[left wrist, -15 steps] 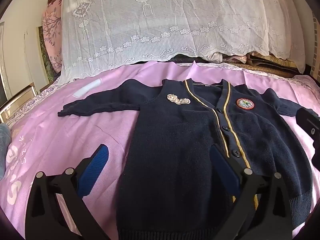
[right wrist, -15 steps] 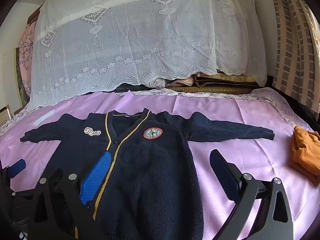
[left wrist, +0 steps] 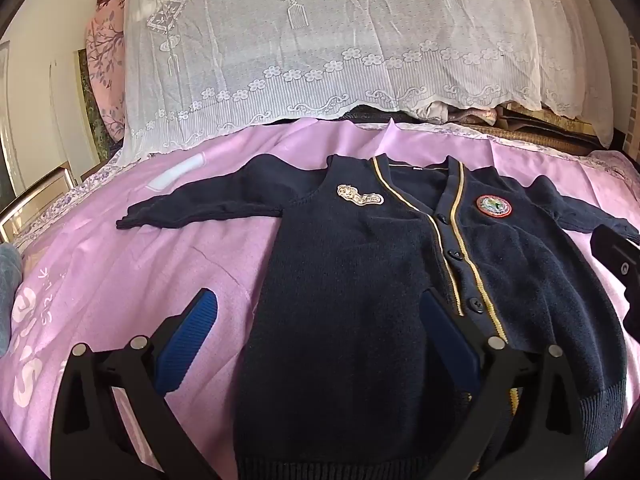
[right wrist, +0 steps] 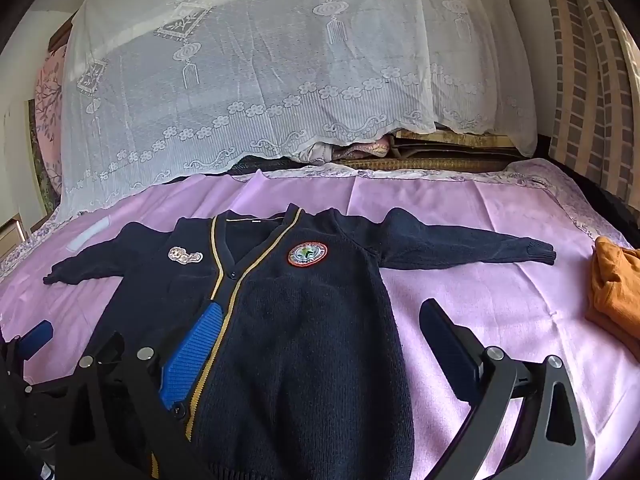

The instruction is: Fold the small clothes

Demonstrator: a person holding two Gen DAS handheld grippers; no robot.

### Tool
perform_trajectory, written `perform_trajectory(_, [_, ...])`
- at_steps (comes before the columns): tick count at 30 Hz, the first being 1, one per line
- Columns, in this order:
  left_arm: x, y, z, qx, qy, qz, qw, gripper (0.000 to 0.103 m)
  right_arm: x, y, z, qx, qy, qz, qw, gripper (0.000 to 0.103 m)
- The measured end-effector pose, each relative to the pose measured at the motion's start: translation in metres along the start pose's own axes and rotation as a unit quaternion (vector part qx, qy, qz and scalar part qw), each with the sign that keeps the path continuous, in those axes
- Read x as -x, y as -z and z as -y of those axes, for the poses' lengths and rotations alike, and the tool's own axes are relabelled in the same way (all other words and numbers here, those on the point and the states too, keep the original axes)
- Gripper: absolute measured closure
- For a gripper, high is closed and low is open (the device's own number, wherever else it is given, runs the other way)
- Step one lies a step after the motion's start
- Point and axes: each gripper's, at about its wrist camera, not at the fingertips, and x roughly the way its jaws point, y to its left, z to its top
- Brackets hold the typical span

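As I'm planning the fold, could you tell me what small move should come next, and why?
Probably lower the left gripper to pinch the cardigan's near left edge. The cardigan lies flat and unfolded, sleeves spread, and both grippers are open and holding nothing.

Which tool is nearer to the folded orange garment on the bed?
The right tool. The orange garment lies on the pink sheet just to its right. The left tool is over the cardigan's other half, further away.
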Motion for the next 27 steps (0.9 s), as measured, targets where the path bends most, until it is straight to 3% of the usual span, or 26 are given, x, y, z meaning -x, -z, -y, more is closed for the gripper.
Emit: perform_trajectory(27, [-0.0004, -0.0005, -0.0011, 0.002, 0.0, -0.004, 1.0, 0.004, 0.0021, -0.0022, 0.0027, -0.003, 0.0, -0.002, 1.0, 0.003])
